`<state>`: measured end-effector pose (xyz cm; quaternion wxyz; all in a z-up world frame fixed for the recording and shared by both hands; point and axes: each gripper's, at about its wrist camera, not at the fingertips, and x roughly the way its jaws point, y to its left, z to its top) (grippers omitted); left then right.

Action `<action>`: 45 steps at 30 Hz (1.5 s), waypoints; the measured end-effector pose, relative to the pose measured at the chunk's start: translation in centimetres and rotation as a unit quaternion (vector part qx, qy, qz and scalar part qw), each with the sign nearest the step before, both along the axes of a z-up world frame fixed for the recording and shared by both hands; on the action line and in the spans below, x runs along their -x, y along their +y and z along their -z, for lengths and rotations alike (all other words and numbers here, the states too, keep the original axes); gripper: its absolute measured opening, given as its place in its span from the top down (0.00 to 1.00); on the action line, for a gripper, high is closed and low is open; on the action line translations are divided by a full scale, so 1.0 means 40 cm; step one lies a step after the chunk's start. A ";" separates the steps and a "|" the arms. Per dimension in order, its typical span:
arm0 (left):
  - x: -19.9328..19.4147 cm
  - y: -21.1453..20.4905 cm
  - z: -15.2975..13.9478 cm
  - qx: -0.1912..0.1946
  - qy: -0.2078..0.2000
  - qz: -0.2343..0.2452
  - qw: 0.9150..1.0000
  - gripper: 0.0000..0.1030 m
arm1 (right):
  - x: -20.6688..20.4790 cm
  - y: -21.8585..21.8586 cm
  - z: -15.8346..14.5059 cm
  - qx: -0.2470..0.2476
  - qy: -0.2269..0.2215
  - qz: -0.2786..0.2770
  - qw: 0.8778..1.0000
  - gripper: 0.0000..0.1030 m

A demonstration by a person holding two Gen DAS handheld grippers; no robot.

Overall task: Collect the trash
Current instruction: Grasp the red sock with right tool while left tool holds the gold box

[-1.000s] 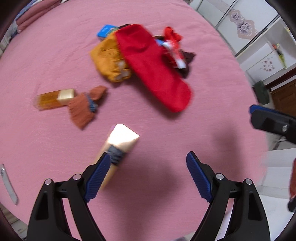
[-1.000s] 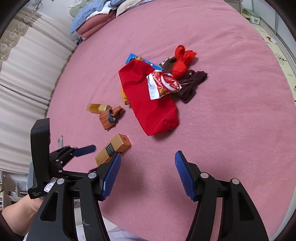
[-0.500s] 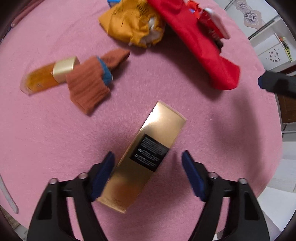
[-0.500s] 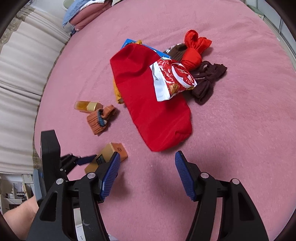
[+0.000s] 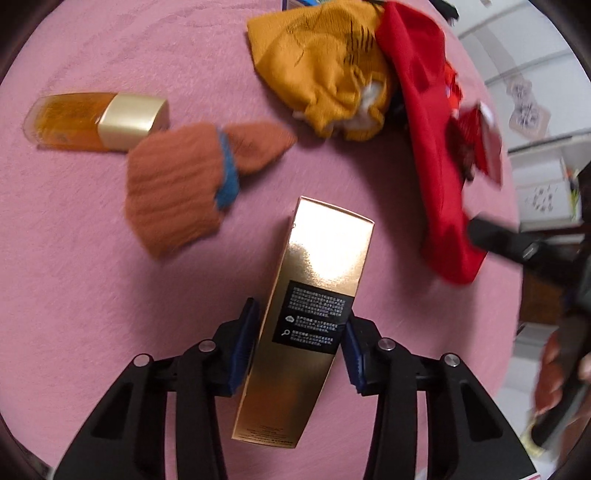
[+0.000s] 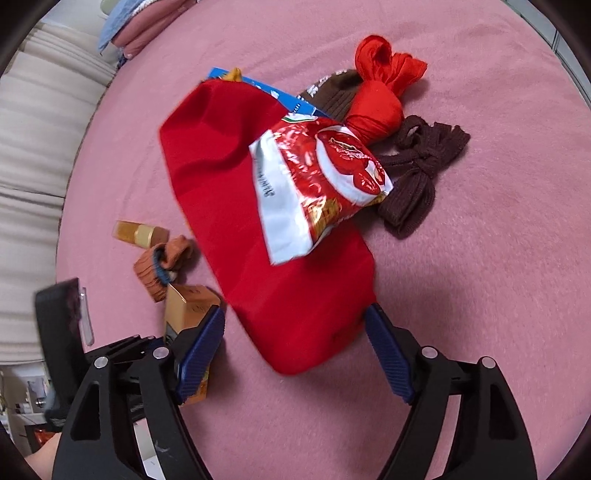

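A gold carton (image 5: 310, 302) with a black label lies on the pink bed cover. My left gripper (image 5: 299, 345) is shut on the gold carton, its blue pads against the two long sides. The carton also shows in the right wrist view (image 6: 186, 314). My right gripper (image 6: 295, 354) is open and empty, its pads either side of the near end of a red cloth (image 6: 258, 236). A red and silver snack bag (image 6: 317, 184) lies on that cloth. An amber bottle (image 5: 96, 122) with a gold cap lies at the far left.
A rust sock with a blue band (image 5: 184, 188) lies beside the bottle. A mustard cloth (image 5: 325, 62), a knotted red cloth (image 6: 380, 96), dark brown socks (image 6: 417, 177) and a blue packet (image 6: 273, 96) are heaped behind. Folded bedding (image 6: 136, 26) lies far left. The bed edge runs along the right (image 5: 517, 295).
My left gripper has come down over the gold carton and closed on it. My right gripper has moved forward, closer to the red cloth and snack bag, still open.
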<state>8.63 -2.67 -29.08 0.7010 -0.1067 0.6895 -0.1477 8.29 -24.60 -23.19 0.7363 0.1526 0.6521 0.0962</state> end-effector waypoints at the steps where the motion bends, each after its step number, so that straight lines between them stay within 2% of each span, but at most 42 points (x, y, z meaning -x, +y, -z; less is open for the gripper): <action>1: -0.018 0.002 0.002 0.013 0.003 -0.012 1.000 0.59 | -0.009 0.001 0.011 0.003 0.005 -0.001 1.000 0.25; 5: -0.084 0.002 0.012 0.052 0.017 -0.053 0.997 0.59 | -0.035 0.004 0.038 0.005 0.019 -0.009 1.000 0.22; 11: -0.142 0.015 0.040 0.081 0.044 -0.102 0.991 0.60 | -0.057 -0.002 0.092 0.004 0.052 -0.005 0.999 0.22; 13: -0.138 0.020 0.037 0.077 0.042 -0.097 0.991 0.61 | -0.058 -0.006 0.101 0.010 0.056 0.000 0.998 0.28; 16: -0.122 0.025 0.029 0.079 0.044 -0.098 0.991 0.61 | -0.047 -0.014 0.098 0.032 0.049 0.003 0.998 0.46; 18: -0.125 0.022 0.040 0.082 0.047 -0.105 0.990 0.61 | -0.032 -0.028 0.092 0.028 0.041 0.004 0.999 0.64; 21: -0.097 0.026 0.035 0.077 0.048 -0.110 0.990 0.61 | -0.009 -0.054 0.085 0.010 0.040 0.022 0.999 0.77; 24: -0.084 0.030 0.030 0.079 0.050 -0.112 0.989 0.61 | 0.022 -0.071 0.067 0.000 0.036 0.029 0.999 0.83; 31: -0.008 -0.022 -0.025 0.081 0.052 -0.086 0.992 0.62 | 0.111 -0.087 -0.017 -0.029 0.017 0.024 0.999 0.87; 37: 0.059 -0.069 -0.090 0.080 0.057 -0.073 0.992 0.62 | 0.210 -0.147 -0.092 -0.064 0.005 0.047 0.997 0.87; 41: 0.101 -0.111 -0.125 0.074 0.050 -0.054 0.995 0.62 | 0.236 -0.206 -0.135 -0.074 -0.002 0.064 0.995 0.88; 45: 0.141 -0.186 -0.166 0.069 0.043 -0.028 0.996 0.62 | 0.297 -0.262 -0.167 -0.088 -0.008 0.093 0.992 0.88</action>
